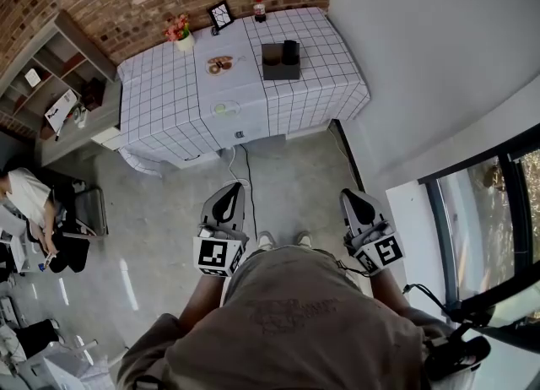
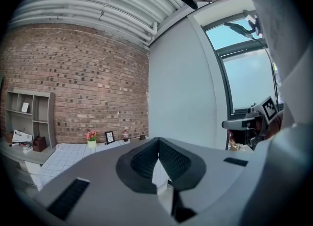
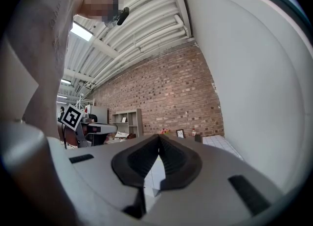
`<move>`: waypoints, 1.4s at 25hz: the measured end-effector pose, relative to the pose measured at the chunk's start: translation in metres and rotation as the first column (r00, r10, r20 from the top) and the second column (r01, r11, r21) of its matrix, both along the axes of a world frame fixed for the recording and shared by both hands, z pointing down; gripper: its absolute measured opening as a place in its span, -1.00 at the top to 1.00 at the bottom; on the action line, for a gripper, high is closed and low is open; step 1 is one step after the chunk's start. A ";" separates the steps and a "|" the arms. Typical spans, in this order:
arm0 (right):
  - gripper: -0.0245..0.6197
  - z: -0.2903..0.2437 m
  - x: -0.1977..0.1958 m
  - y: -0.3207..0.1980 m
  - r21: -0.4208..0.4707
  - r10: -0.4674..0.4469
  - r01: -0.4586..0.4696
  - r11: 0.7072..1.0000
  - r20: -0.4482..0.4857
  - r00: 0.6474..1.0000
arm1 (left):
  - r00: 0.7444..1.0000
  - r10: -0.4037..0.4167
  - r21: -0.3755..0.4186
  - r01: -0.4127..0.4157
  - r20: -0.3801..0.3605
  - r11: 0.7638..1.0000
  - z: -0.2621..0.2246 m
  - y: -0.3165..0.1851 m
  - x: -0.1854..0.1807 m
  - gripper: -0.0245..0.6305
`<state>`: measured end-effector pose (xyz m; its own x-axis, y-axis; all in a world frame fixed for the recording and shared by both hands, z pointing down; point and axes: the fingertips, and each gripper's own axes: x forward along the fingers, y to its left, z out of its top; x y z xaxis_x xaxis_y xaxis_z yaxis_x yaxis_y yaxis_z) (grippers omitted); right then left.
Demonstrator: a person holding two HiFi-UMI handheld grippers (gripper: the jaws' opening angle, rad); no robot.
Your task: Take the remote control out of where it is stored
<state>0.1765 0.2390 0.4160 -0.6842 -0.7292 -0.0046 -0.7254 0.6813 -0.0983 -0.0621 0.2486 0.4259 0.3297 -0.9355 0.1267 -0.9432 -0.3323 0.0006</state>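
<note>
Both claws hang near the person's body, left gripper (image 1: pixel 226 203) and right gripper (image 1: pixel 358 204) each pressed together on nothing. Far ahead on the checked table (image 1: pixel 160 97), a dark holder (image 1: pixel 272 71) seems to carry the remote control (image 1: pixel 289 50) upright; probably light, stiff and smooth, best pinched across its exposed upper sides.

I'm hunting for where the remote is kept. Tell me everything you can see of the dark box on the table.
The dark box is low, square and dark grey to black. It lies flat on the white grid-patterned tablecloth, on the table's right part, near the white wall. A taller black object stands in its far right part; it is too small to tell whether that is the remote. Nothing else touches the box.
</note>
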 end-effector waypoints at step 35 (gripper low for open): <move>0.88 0.019 0.048 -0.030 -0.027 -0.048 0.048 0.998 -0.005 0.999 | 0.996 -0.092 -0.088 0.093 0.016 0.992 0.019 -0.015 0.033 0.89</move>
